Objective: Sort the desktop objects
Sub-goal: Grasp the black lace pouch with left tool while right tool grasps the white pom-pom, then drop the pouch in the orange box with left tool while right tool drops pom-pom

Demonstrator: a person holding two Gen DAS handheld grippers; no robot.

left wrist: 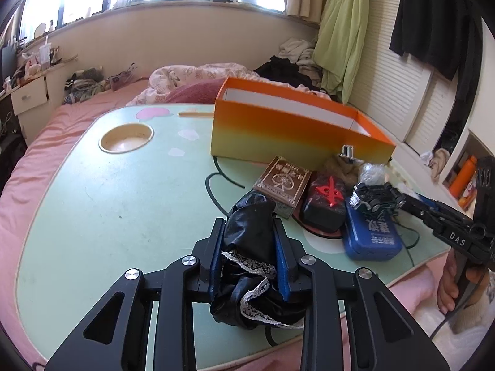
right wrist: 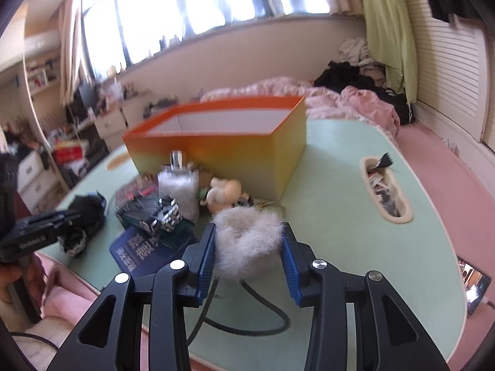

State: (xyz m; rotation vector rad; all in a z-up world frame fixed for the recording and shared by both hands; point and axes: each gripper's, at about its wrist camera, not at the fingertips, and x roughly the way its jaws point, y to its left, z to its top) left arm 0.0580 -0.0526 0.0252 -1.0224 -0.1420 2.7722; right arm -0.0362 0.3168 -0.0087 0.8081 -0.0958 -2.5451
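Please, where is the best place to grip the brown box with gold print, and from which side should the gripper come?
Probably grip the brown box across its two long sides, coming from above at its free left end. It lies flat, and the black block crowds its right side.

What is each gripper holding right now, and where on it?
The left gripper pinches the black lace-trimmed cloth across its bunched middle. The right gripper squeezes the white fluffy ring by its outer sides.

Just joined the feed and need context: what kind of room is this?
Most likely a bedroom. A green lap table sits on a bed with a pink sheet and rumpled bedding; clothes hang by the louvred wardrobe doors.
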